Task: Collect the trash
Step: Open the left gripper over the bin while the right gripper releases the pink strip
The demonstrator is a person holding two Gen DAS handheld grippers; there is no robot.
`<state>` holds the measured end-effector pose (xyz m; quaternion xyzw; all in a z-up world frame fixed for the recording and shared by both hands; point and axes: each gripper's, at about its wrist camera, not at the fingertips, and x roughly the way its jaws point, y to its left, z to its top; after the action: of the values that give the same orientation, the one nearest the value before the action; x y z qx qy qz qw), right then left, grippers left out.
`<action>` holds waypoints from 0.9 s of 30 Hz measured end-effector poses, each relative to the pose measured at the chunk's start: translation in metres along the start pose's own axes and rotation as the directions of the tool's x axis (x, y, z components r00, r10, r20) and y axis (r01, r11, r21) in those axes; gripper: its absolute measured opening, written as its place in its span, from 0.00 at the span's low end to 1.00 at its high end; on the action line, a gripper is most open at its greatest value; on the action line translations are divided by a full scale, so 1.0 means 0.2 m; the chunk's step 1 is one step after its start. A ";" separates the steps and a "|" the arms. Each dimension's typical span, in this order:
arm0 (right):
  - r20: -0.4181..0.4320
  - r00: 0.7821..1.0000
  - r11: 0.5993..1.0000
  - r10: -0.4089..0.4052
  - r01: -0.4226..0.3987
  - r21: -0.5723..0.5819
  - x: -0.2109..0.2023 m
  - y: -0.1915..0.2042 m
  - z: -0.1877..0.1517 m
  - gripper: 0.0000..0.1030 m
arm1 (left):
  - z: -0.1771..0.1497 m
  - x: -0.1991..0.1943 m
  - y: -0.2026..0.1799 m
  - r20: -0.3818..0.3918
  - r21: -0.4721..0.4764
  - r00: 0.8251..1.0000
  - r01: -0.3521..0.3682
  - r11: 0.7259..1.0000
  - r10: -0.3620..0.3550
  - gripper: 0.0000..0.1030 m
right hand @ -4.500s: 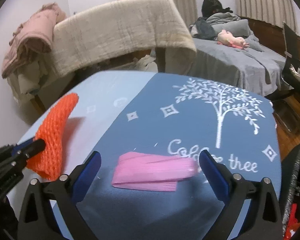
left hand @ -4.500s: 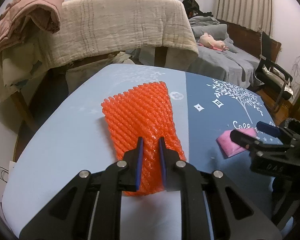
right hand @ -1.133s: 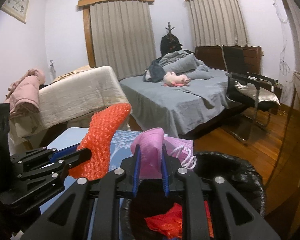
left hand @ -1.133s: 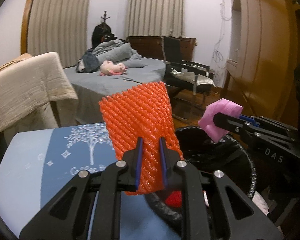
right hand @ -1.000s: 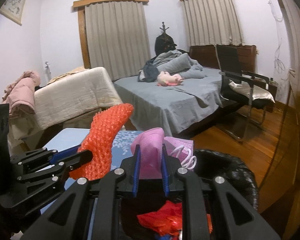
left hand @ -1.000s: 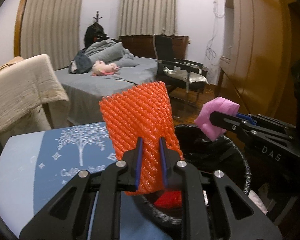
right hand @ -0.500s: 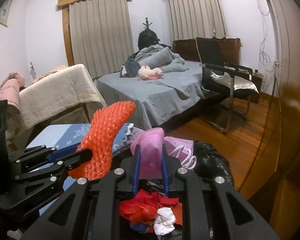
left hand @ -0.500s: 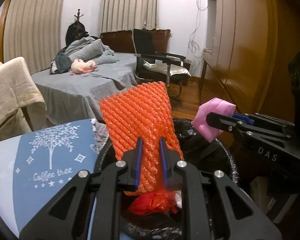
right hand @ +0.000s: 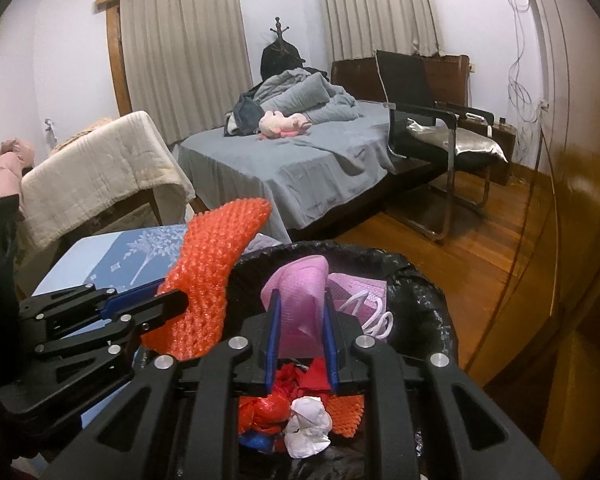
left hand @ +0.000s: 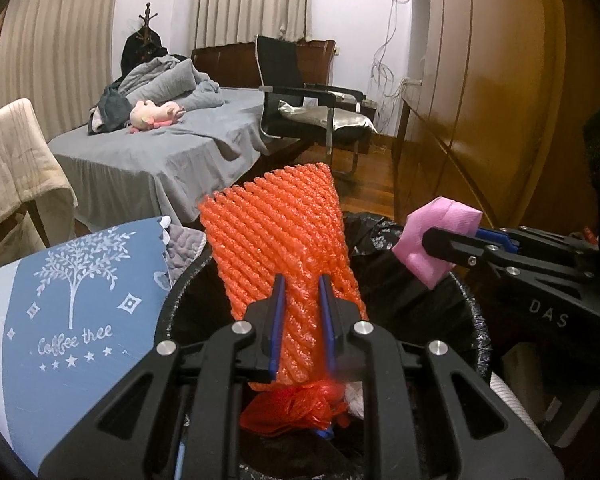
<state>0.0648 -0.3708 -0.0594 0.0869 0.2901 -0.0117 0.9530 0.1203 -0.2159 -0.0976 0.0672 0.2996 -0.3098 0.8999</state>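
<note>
Left wrist view: the left hand-held gripper (left hand: 302,294) is pinching the orange foam net (left hand: 278,240) between nearly closed jaws, holding it above the black-lined trash bin (left hand: 466,308), beside the tabletop (left hand: 80,304) edge
Right wrist view: the right hand-held gripper (right hand: 299,312) is clamping the pink mask (right hand: 300,296), jaws almost closed, over the bin's red and white trash (right hand: 300,416)

The bin (right hand: 420,280) mouth is lying open beneath both tongs, red bags (right hand: 268,408) and crumpled paper (right hand: 308,426) filling its bottom; the surface (left hand: 60,312) edge is crowding its left rim.
</note>
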 end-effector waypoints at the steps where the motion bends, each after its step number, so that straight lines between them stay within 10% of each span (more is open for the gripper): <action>1: -0.003 1.000 1.000 0.001 -0.001 0.001 0.01 0.00 -0.01 0.21 | 0.00 0.01 0.00 -0.005 0.000 1.000 -0.001 1.000 0.001 0.16; 20: -0.051 0.999 0.999 -0.016 0.015 -0.028 0.06 0.02 -0.04 0.68 | 0.00 0.00 0.12 -0.016 -0.047 0.999 -0.043 0.998 0.043 0.45; 27: -0.028 0.999 0.999 -0.025 0.024 -0.034 0.03 0.04 -0.03 0.82 | 0.01 -0.09 0.17 0.011 -0.065 0.997 -0.071 0.995 0.071 0.69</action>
<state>0.0678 -0.3613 -0.0661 0.0675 0.3050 -0.0172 0.9498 0.1308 -0.1814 -0.0876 0.0464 0.3008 -0.2682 0.9140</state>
